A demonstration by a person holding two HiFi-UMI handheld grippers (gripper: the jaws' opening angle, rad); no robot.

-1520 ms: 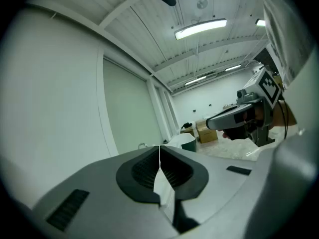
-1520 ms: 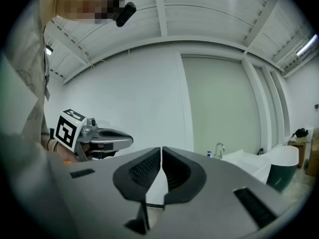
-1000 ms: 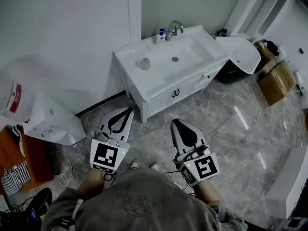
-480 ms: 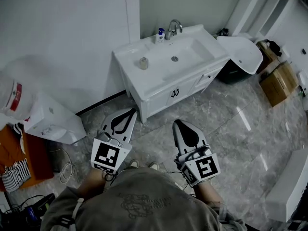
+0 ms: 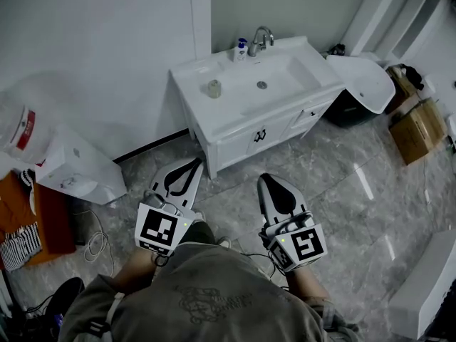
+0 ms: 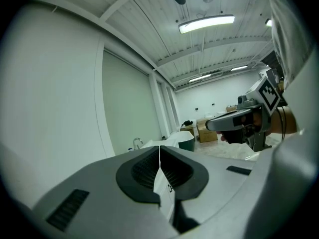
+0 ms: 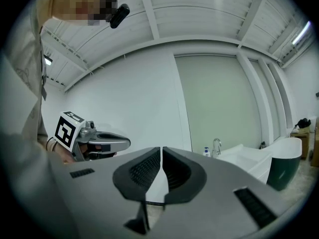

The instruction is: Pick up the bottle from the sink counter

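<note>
A small white bottle with a blue cap (image 5: 241,49) stands on the white sink counter (image 5: 196,77) just left of the chrome faucet (image 5: 261,40). It also shows far off in the right gripper view as the bottle (image 7: 206,152). A small beige jar (image 5: 214,88) sits on the counter's left part. My left gripper (image 5: 192,165) and right gripper (image 5: 271,180) hang low over the floor, well short of the vanity, both pointing toward it. Both are shut with nothing between the jaws. The left gripper (image 6: 159,148) and right gripper (image 7: 161,150) each show the jaws meeting.
A loose white basin (image 5: 367,80) leans against a dark bin (image 5: 348,109) right of the vanity. A cardboard box (image 5: 413,130) lies further right. White bags (image 5: 71,173) and cables (image 5: 96,244) lie at the left. The floor is grey marble tile.
The head view has shifted slightly, so the vanity sits a little differently in the frame. Both grippers stay shut and in nearly the same place.
</note>
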